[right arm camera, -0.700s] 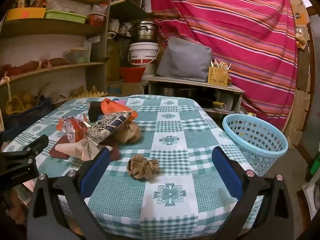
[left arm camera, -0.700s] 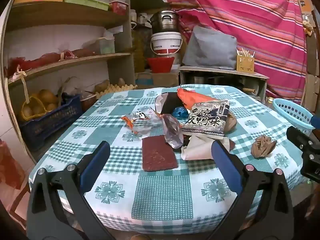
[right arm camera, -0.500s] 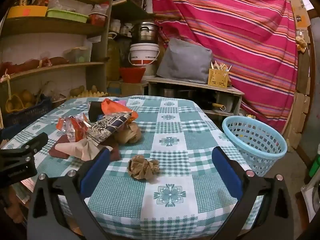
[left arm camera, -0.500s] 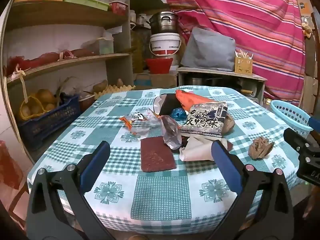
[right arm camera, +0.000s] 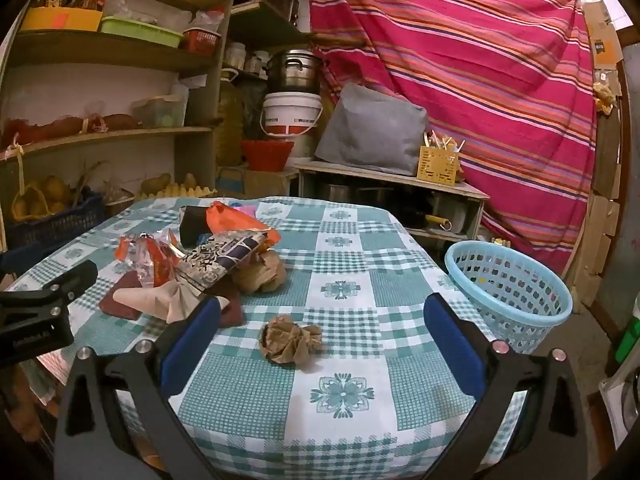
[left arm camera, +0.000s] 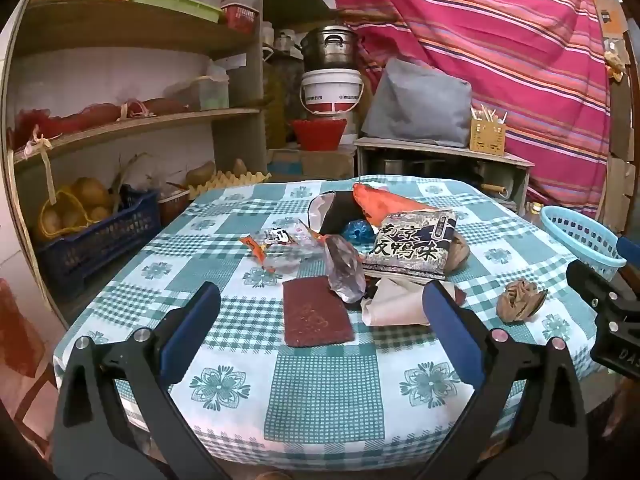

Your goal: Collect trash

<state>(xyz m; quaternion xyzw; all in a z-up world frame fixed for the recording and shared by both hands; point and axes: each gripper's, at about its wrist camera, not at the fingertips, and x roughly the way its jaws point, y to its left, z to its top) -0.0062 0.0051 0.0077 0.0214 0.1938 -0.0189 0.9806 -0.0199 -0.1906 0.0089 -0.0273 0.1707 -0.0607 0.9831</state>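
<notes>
Left tool (left arm camera: 320,322) gapes over maroom packet (left arm camera: 316,311), lengthwise away.

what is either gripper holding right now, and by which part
Nothing is held. The left gripper and right gripper both stand open and empty, short of the trash on the table.

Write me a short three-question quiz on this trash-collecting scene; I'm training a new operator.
1. True or false: both grippers hold trash.
2. What lies alone, nearest the right gripper? A crumpled brown paper ball; B flat dark-red rectangular sheet.
3. Where does the light-blue perforated plastic basket stand?

Key
1. False: left gripper and right both open, empty.
2. A.
3. Beside the table with the green-and-white checked tablecloth, at its right.
</notes>
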